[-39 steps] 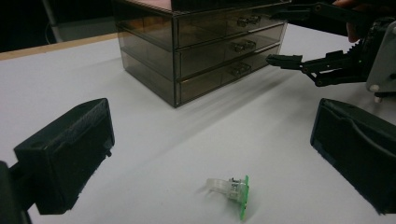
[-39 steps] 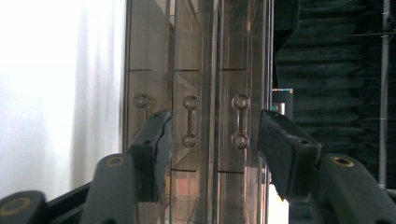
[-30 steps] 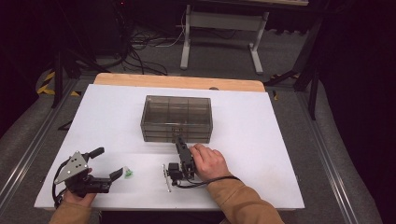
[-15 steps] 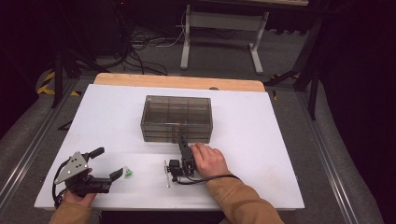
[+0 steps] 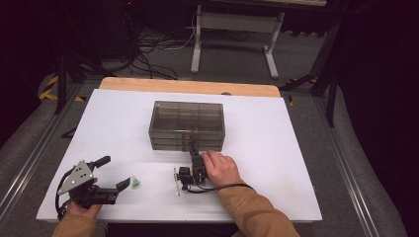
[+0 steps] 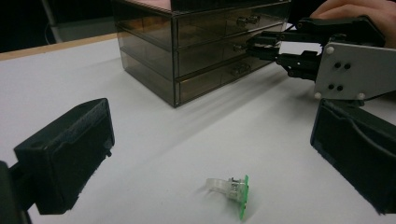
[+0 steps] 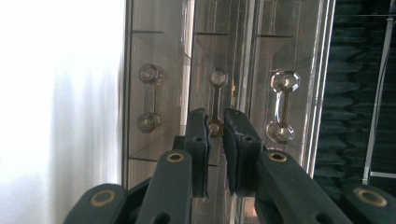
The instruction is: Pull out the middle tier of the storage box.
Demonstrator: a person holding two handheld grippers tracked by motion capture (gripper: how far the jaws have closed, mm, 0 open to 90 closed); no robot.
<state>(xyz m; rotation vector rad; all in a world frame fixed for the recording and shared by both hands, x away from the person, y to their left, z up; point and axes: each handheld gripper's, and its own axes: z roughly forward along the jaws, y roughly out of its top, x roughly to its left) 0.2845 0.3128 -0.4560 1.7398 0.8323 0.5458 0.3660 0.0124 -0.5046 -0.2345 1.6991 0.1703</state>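
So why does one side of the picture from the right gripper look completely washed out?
In the right gripper view the white table is overexposed to blank glare, while the clear drawer handles stay sharp. In the left gripper view the near jaws blur. In the high view the surroundings sink into darkness.

high view: above near edge, facing forward and down over table [image 5: 296,148] | left gripper view: low, near-left, facing drawer box [image 6: 196,51] | right gripper view: close against same drawer box [image 7: 219,70]
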